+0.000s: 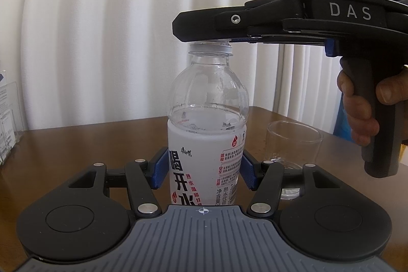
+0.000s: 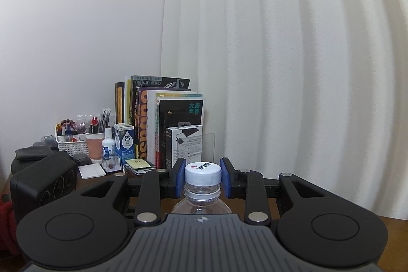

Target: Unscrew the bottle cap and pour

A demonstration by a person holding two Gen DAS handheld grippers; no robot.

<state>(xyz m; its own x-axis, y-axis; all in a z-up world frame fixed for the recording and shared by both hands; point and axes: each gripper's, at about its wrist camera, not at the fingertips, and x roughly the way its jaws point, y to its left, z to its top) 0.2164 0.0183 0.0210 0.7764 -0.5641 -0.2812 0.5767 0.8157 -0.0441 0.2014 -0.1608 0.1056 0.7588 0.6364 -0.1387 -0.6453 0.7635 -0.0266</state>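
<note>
A clear plastic water bottle [image 1: 206, 103] with a white label stands upright on the wooden table [image 1: 84, 144]. My left gripper [image 1: 204, 167] is shut on the bottle's labelled body, blue pads on both sides. My right gripper [image 2: 202, 176] is shut on the white ribbed cap [image 2: 202, 173], pads touching both sides. In the left wrist view the right gripper [image 1: 204, 38] lies level over the bottle top and hides the cap. An empty clear glass [image 1: 293, 144] stands on the table to the right of the bottle.
A hand [image 1: 362, 106] holds the right gripper's grip beside the glass. White curtains [image 1: 127, 29] hang behind. Books [image 2: 163, 119], a white basket [image 2: 68, 142], small bottles and a black speaker [image 2: 43, 182] crowd the table's far left.
</note>
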